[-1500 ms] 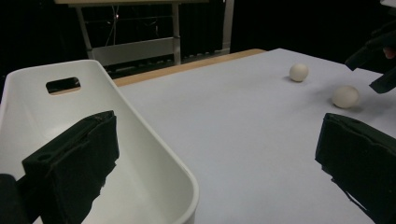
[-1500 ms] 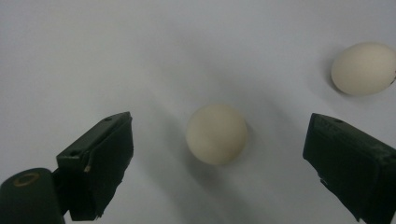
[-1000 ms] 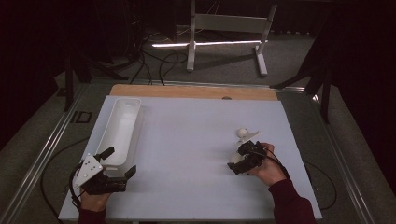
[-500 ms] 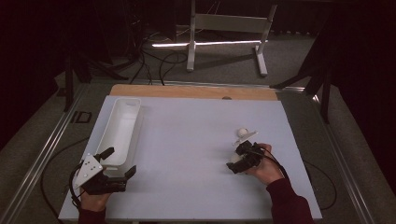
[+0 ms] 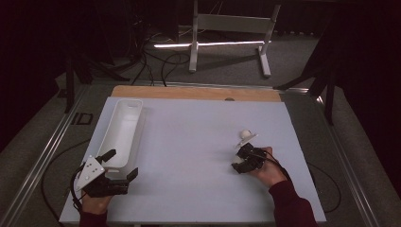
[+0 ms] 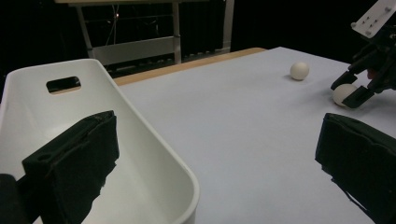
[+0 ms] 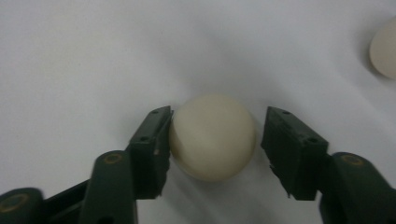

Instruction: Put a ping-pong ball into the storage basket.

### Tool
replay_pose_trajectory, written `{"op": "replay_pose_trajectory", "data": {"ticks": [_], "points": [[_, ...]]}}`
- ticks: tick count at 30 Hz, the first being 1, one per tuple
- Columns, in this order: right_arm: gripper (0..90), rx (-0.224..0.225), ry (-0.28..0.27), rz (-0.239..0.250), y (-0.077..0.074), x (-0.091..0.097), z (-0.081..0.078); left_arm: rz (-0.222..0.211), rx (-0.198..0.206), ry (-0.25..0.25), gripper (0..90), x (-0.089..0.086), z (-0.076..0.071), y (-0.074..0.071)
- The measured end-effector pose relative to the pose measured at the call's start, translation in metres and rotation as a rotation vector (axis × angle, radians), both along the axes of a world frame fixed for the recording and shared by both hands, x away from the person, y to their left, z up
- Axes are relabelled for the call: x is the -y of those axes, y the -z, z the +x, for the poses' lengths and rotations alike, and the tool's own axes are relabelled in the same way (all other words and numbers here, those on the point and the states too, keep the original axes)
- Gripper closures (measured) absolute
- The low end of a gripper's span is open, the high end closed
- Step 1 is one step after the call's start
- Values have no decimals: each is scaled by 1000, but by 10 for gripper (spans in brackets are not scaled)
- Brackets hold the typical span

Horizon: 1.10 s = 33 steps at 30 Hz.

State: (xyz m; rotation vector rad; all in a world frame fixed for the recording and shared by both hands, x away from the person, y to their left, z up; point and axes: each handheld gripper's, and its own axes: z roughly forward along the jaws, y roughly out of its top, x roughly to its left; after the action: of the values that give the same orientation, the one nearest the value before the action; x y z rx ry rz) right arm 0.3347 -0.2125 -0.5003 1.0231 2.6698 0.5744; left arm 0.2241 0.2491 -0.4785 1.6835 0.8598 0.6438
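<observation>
Right tool point(image 5: 242, 158) retreated across white tabletop point(image 5: 189, 142).

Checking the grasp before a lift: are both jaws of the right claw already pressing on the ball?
No. In the right gripper view one jaw touches the ball while a gap separates the other, so the right claw is open.

No readable text, label, brand, number or sign appears on anything in these views.

Left gripper point(image 5: 119, 166) sits low at the near-left, fingers point(image 6: 74, 158) spread wide, held in the left hand point(image 5: 94, 202). Right gripper point(image 5: 241, 157) angles forward-left, fingers point(image 7: 152, 140) parted, right hand point(image 5: 267, 168) behind it.
</observation>
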Motion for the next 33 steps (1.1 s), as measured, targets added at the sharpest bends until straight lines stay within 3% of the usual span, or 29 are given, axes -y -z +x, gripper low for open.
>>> {"op": "replay_pose_trajectory", "data": {"ticks": [6,33], "points": [[501,-10,-2,-6,1,-1,0,5,-1,0,3,1,0,0],[507,12,20,-3,-16,-5,-6,7,-2,0,3,1,0,0]]}}
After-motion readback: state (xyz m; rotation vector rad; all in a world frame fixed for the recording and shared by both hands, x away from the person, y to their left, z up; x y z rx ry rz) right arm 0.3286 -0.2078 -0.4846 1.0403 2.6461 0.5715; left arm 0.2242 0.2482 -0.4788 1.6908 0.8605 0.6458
